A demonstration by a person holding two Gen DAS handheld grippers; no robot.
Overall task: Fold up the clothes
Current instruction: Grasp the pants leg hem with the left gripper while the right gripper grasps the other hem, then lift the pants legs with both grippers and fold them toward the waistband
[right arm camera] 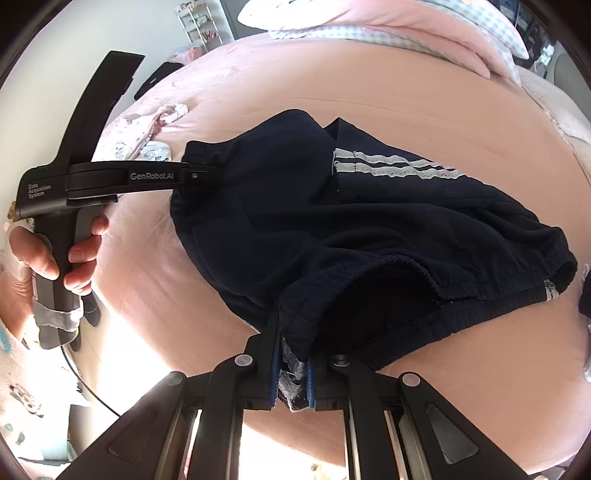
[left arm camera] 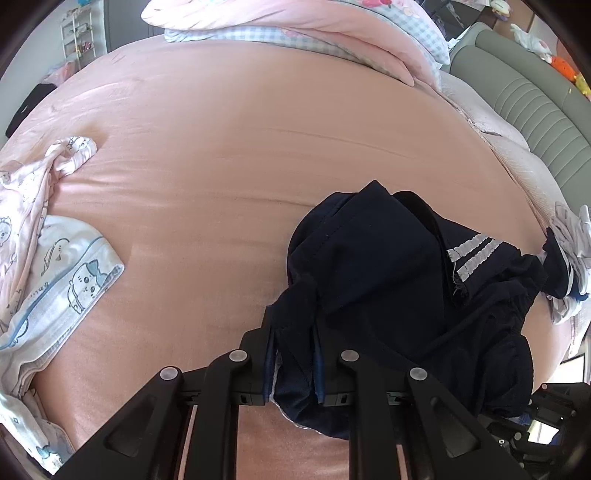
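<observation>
- Navy shorts (right arm camera: 369, 221), trimmed with 2 white stripes (right arm camera: 391, 162), are seen bunched on the pink bedsheet (left arm camera: 221, 147), near its front right part in the left wrist view.
- Fabric at 1 edge of the shorts is pinched between the closed jaws of the left gripper (left arm camera: 293, 339).
- The elastic waistband (right arm camera: 369, 273) is clamped by the right gripper (right arm camera: 291, 354), with its blue pads pressed together on the cloth.
- A hand (right arm camera: 55, 258) is shown wrapped around the left gripper's handle.
- Pale printed garments (left arm camera: 44, 258) are piled at the sheet's left edge.
- Pink bedding (left arm camera: 295, 29) is heaped at the far end of the sheet.
</observation>
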